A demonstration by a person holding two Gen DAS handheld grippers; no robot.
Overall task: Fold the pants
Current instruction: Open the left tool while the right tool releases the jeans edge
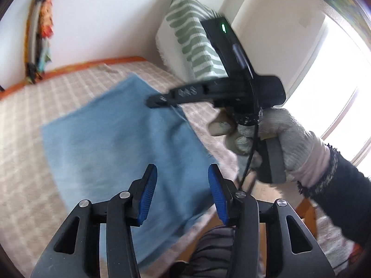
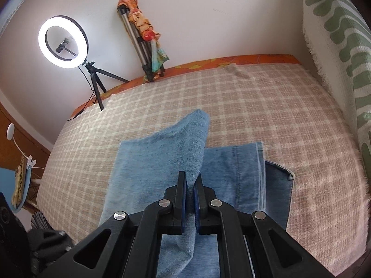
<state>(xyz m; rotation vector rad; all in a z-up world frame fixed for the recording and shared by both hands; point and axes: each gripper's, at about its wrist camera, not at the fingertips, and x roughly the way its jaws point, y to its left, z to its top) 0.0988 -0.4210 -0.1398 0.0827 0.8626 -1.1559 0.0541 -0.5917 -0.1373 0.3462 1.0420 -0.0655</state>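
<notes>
The blue denim pants lie partly folded on the checked bed cover, near the bed's front edge. The right gripper is clamped on a raised fold of the denim, lifting it above the flat layers. The left gripper hovers over the pants with its jaws apart, holding nothing.

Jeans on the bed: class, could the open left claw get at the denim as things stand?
Probably yes. The left claw hangs open right over the jeans, nothing between; the right claw grips a fold off to one side.
</notes>
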